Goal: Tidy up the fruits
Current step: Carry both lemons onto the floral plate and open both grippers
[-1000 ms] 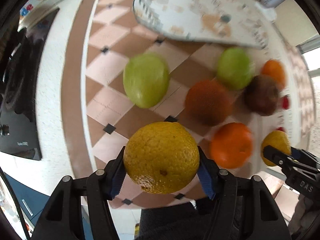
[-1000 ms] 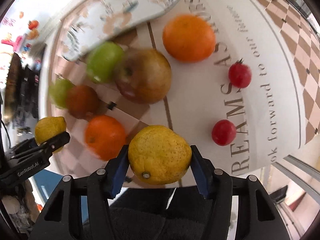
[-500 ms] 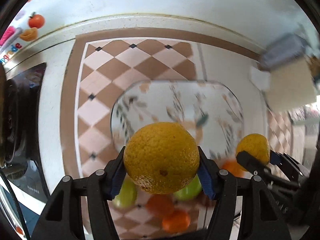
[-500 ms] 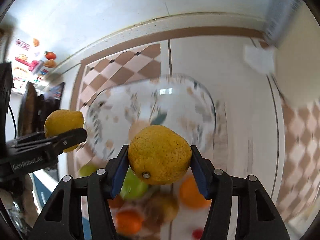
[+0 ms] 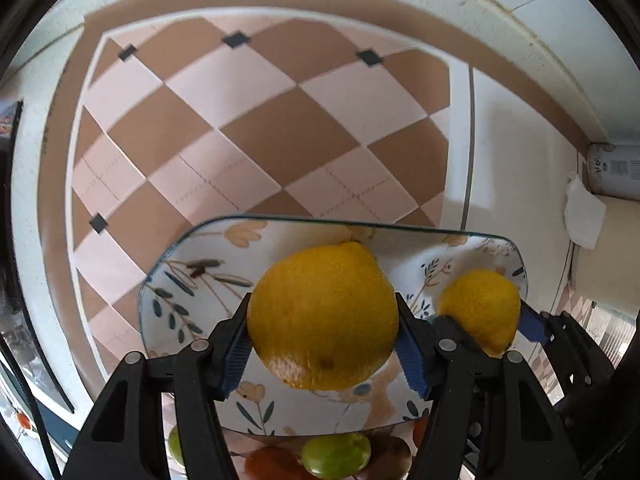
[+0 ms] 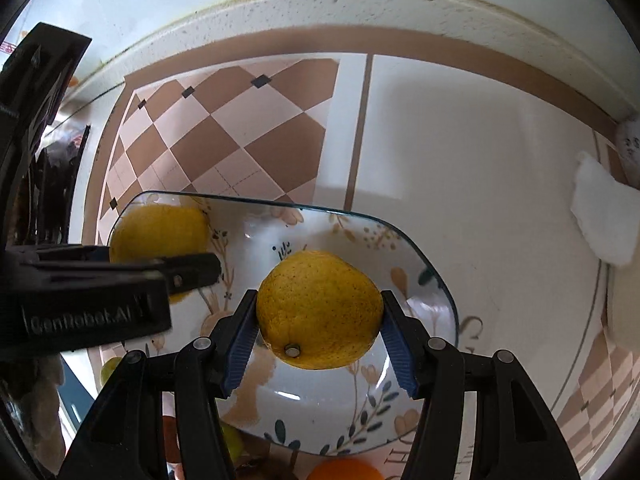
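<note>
My left gripper (image 5: pixel 324 340) is shut on a yellow lemon (image 5: pixel 324 316) and holds it over the floral plate (image 5: pixel 188 280). My right gripper (image 6: pixel 318 336) is shut on a second yellow lemon (image 6: pixel 318 308), also over the plate (image 6: pixel 360 240). In the left wrist view the right gripper's lemon (image 5: pixel 480 308) shows at the plate's right side. In the right wrist view the left gripper's lemon (image 6: pixel 160 232) shows at the plate's left side. I cannot tell whether either lemon touches the plate.
Green fruit (image 5: pixel 336 456), a brown fruit (image 5: pixel 272 466) and an orange (image 6: pixel 346 470) lie on the checked cloth nearer than the plate. A white tissue (image 6: pixel 604 216) and a roll (image 5: pixel 616 168) sit at the right. The counter's back wall runs behind.
Both grippers have carried their lemons from above the loose fruit forward and down over the plate, which is now close beneath them. The grips have not changed.
</note>
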